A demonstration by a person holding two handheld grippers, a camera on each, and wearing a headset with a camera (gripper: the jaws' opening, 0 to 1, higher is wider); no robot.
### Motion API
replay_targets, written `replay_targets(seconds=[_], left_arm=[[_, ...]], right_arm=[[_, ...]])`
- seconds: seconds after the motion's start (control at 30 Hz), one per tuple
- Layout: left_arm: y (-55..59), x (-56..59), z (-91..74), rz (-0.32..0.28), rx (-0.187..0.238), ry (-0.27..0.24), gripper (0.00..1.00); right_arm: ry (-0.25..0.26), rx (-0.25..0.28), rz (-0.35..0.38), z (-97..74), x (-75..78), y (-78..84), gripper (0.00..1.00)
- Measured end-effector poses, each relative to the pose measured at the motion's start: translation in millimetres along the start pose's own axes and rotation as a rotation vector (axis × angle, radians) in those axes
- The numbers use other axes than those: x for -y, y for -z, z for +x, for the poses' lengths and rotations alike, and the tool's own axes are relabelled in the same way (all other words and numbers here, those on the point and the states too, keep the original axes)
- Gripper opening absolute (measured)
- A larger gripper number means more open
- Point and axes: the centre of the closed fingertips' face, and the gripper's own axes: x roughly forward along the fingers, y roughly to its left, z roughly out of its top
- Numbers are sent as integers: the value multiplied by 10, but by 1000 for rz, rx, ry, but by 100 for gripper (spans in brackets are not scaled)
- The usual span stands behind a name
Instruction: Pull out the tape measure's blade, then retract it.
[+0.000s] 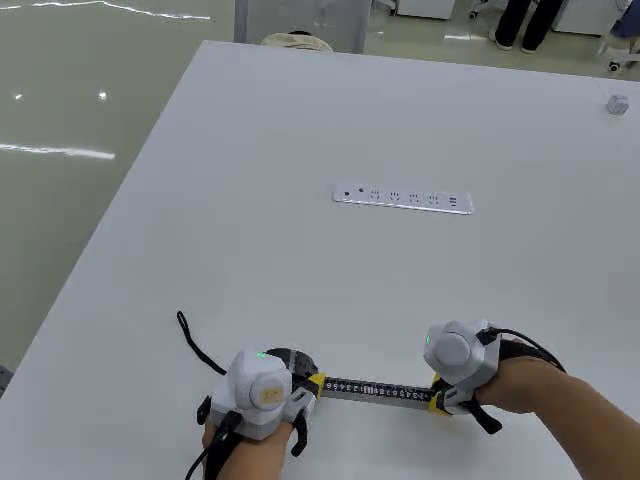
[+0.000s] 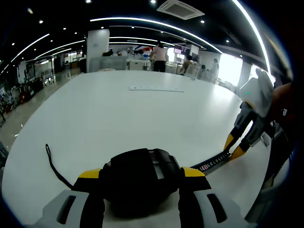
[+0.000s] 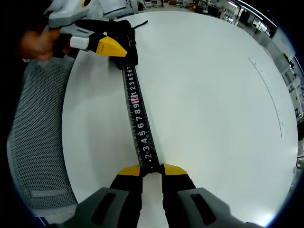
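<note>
Tape case (image 2: 142, 166) sits near the front edge of the table (image 1: 300, 200), clamped between the jaws of the left gripper (image 2: 141, 173). Its blade (image 3: 137, 118) lies flat on the white top, reaching across to the right gripper (image 3: 152, 169), whose jaws pinch its end. Power strip (image 1: 402, 198) lies well beyond, mid-table.

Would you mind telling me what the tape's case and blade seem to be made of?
The case looks like matte black plastic: moulded edges, dull highlights. The blade is likely thin coated metal: dark, flat, printed numerals, though not certainly.
</note>
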Motion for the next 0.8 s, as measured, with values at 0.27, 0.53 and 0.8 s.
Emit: replay_targets(seconds=[0.27,0.53,0.8], left_arm=[[1,1,-6,-2,-2,2,60],[7,-1,1,-4,-4,6,60],[9,-2,7,-7,-5,8,60]], right_arm=[[1,2,-6,21,-4,-39,15],[-1,0,-11,21,-18,-81,15],[-2,5,-13,40,-16,-125,15]])
